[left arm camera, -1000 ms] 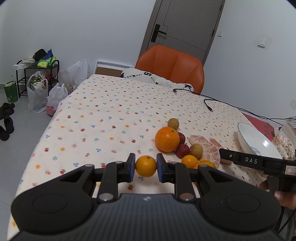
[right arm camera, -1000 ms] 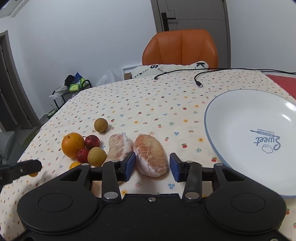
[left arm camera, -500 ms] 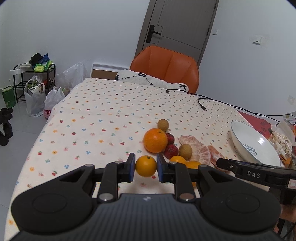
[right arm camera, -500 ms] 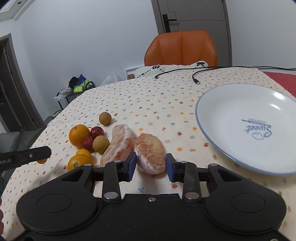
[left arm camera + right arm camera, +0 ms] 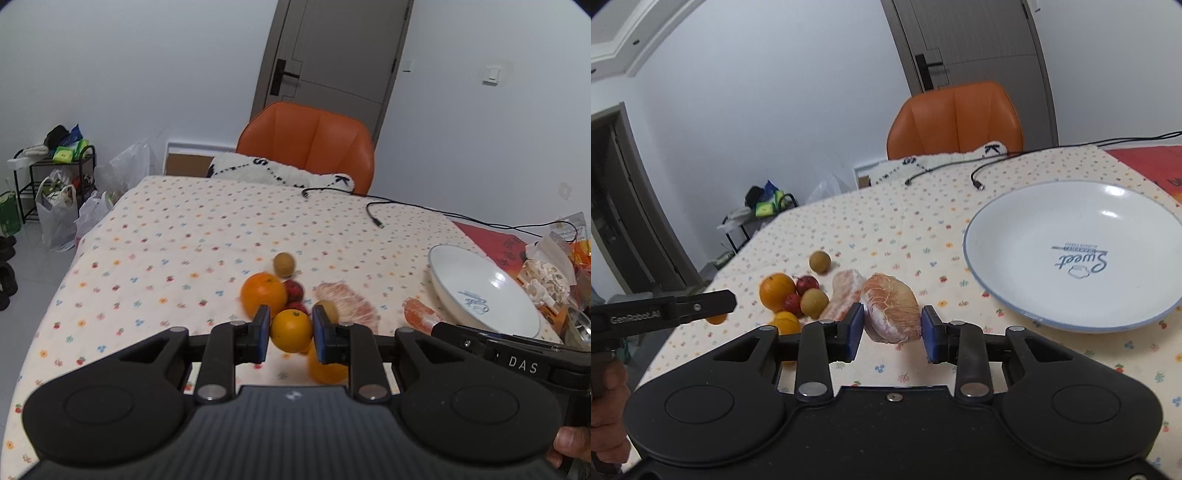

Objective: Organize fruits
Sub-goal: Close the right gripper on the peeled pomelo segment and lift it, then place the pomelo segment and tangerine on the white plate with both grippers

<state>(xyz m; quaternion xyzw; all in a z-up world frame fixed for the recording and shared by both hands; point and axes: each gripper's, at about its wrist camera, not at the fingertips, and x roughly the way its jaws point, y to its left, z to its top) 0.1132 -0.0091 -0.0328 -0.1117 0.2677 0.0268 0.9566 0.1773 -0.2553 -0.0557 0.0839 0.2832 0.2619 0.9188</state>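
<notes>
oranges (image 5: 777,291): 4 | red fruits (image 5: 807,283): 2 | brown fruits (image 5: 819,261): 2 | pomelo pieces (image 5: 893,312): 2 | plate (image 5: 1027,306): 1

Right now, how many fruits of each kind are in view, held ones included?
Large orange: 1
Small oranges: 3, one in the left gripper
Red fruits: 2
Brown round fruits: 2
Pomelo segments: 2, one in the right gripper
Total: 10
</notes>
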